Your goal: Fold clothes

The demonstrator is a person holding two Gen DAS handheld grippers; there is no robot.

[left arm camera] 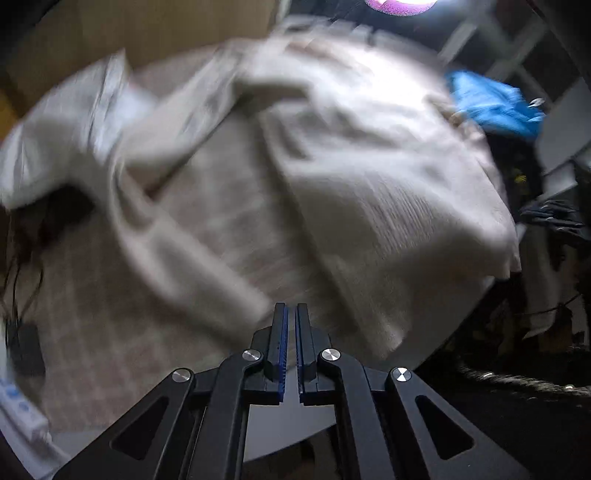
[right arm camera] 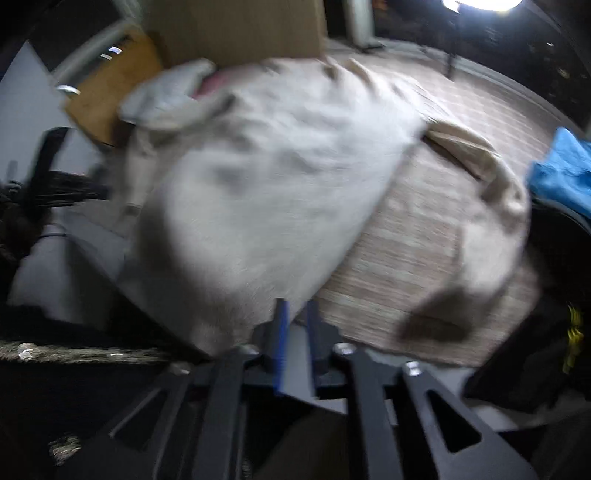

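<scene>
Left wrist view: one left gripper [left arm camera: 291, 306] at the bottom centre, its two blue-lined fingers [left arm camera: 281, 332] drawn almost together with only a thin slit between them; through the blur it is not clear whether any cloth is caught there. One pale beige garment [left arm camera: 332, 166] fills the middle of the frame, rumpled, spread over a woven mat [left arm camera: 92, 295]. One blue cloth [left arm camera: 491, 107] lies at the upper right, one cardboard box [left arm camera: 147, 29] at the upper left.

Right wrist view: one right gripper [right arm camera: 297, 306] at the bottom centre, its jaws narrow but apart, with the garment's [right arm camera: 258, 177] near edge just left of the left finger; whether it is pinched cannot be told. The garment covers the centre and left, one sleeve [right arm camera: 491, 184] trailing right across the mat [right arm camera: 388, 277]. The blue cloth [right arm camera: 565, 170] sits at the right edge, the box [right arm camera: 240, 26] at top.
</scene>
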